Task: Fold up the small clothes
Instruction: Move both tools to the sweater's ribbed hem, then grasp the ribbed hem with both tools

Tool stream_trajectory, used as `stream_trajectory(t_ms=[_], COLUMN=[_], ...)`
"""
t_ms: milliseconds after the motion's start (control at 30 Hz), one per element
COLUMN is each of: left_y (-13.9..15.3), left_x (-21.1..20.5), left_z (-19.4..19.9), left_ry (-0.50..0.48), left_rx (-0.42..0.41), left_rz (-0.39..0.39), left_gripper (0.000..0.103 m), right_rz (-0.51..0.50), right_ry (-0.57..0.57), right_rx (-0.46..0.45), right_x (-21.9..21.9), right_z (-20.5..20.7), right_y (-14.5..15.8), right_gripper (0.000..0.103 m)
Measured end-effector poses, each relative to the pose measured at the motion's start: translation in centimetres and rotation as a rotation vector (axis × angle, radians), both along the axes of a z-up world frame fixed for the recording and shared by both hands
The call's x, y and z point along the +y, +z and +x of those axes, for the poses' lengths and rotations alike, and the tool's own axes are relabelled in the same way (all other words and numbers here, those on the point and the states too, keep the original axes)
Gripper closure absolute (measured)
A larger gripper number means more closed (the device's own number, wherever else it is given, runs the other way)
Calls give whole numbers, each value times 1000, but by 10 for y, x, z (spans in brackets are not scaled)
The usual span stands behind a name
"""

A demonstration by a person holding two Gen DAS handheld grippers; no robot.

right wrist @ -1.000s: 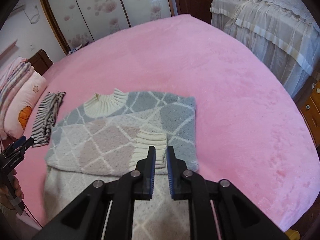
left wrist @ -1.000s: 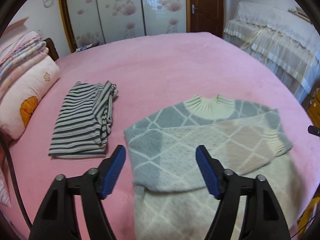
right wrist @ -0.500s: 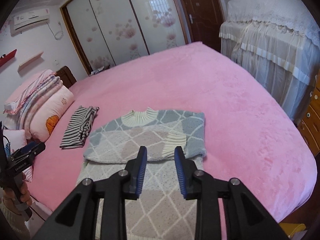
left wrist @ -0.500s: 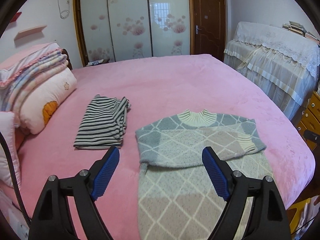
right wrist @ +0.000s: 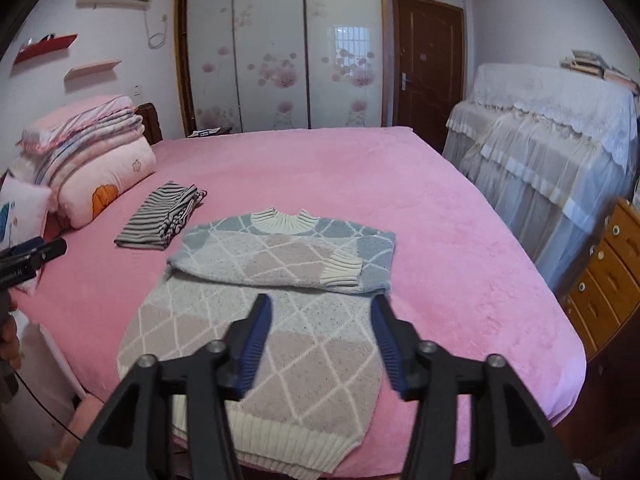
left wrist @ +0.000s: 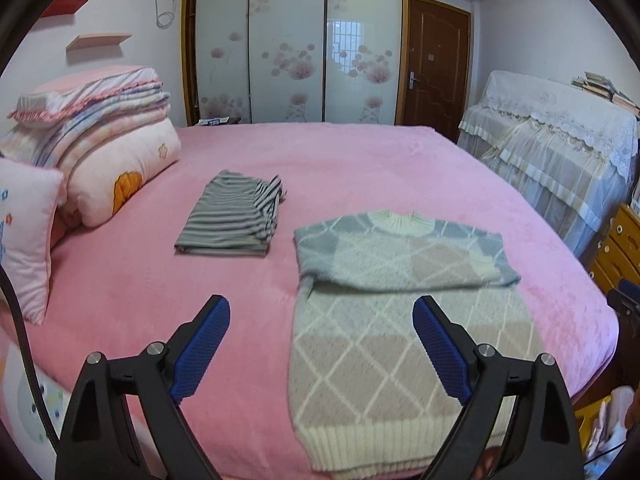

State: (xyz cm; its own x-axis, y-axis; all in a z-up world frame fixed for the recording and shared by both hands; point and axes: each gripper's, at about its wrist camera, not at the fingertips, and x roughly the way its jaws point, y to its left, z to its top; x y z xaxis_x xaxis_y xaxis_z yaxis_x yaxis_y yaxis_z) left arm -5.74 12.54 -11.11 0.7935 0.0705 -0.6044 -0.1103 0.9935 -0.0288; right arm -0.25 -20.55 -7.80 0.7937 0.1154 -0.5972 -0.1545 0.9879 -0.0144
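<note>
A knitted sweater with a grey, pink and cream diamond pattern lies flat on the pink bed, hem toward me, both sleeves folded across the chest. My left gripper hovers above the bed near the sweater's lower left part, its jaws wide and still opening, nothing between them. Over the sweater's lower body my right gripper has its jaws opening too and holds nothing. A folded striped garment rests to the sweater's left.
Pillows and folded quilts are stacked at the bed's left. A lace-covered piece of furniture and wooden drawers stand to the right. The bed's near edge lies just below the sweater hem. A wardrobe is behind.
Both grippers have pulled back and risen away from the sweater. The right gripper, shut near the folded sleeve cuff a second ago, has spread its jaws. The left jaws have widened.
</note>
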Motion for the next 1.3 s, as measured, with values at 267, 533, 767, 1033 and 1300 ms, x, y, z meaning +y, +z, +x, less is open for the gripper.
stream_trajectory(t_ms=[267,533,767,1033,1300], left_y=[-77,-147,-178,-212,-238], left_x=[9,21,21,31,42], left_z=[-25,-21,-14,-11,-10], left_ry=[-28,4,11,24,31], left_rx=[92,239,323,408,456], left_rz=[19,-76,-145,-282,-397], left_gripper=[11,11,11,11,13], right_rz=[-30,-82,-60,23,151], right_ry=[90,93,104,130,61], right_rx=[121,222,300,418,551], right_x=[7,-3,-15,-25,-59], right_z=[-17,-12,-6,-1,9], right_y=[-52,-103,-129,-163,-199], right_gripper=[40,40,40,40,53])
